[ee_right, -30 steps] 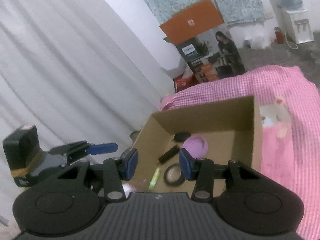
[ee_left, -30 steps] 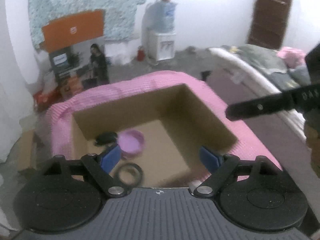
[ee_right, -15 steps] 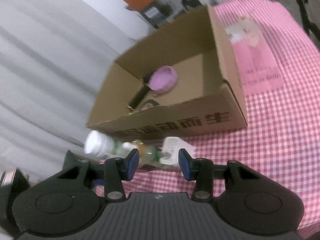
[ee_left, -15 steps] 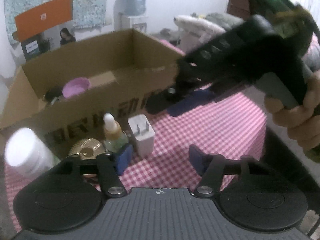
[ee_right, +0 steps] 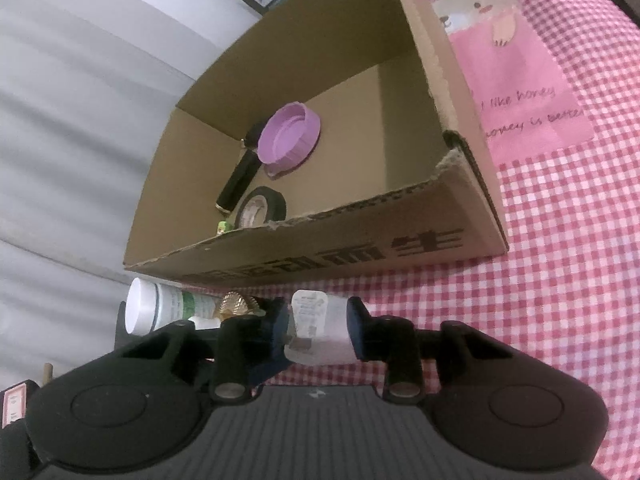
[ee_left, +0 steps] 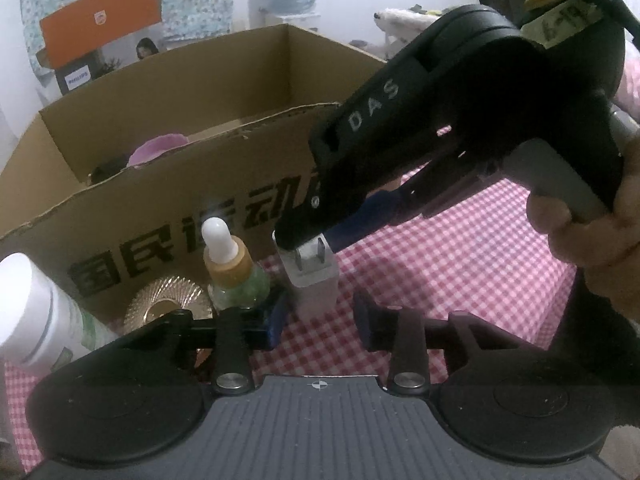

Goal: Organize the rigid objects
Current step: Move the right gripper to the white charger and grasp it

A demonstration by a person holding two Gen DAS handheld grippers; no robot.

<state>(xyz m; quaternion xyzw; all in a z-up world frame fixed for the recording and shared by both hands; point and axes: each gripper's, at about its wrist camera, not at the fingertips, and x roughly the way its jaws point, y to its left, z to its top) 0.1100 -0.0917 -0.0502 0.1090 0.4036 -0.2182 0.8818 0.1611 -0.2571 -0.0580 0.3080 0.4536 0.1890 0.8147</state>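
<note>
Two claws are working on one small thing here. The white plug adapter (ee_left: 310, 280) stands on the pink checked cloth (ee_left: 440, 280), prongs up. The right gripper (ee_right: 318, 328) has it squarely between its blue pads (ee_right: 356, 330). Its jaws are closing, and in its own view both pads look to be touching the adapter's sides. The left gripper (ee_left: 320, 318) sits low, with the adapter's foot just ahead of its tips and roughly between them. Its jaws are closing too, but there's a clear gap on the right-hand side, so it isn't gripping anything.

The right claw should finish the squeeze on the flat faces of the body, below the prongs, because its near finger looks to sit very high, close to the prong face. A pinch that close to the top could let the smooth block swivel. I'd guess the left claw is better backed off, since two claws on one small block will only fight each other.

The dropper bottle (ee_left: 232, 268) is immediately left of the left claw's left finger. A gold ribbed disc (ee_left: 168, 300) and a white bottle (ee_left: 24, 312) lie further left, so a straight lift avoids knocking them.

The cardboard box (ee_right: 360, 248) lies directly beyond the right claw's tips. Its floor has free space to the right of the purple lid (ee_right: 289, 136) and the tape roll (ee_right: 260, 208).
</note>
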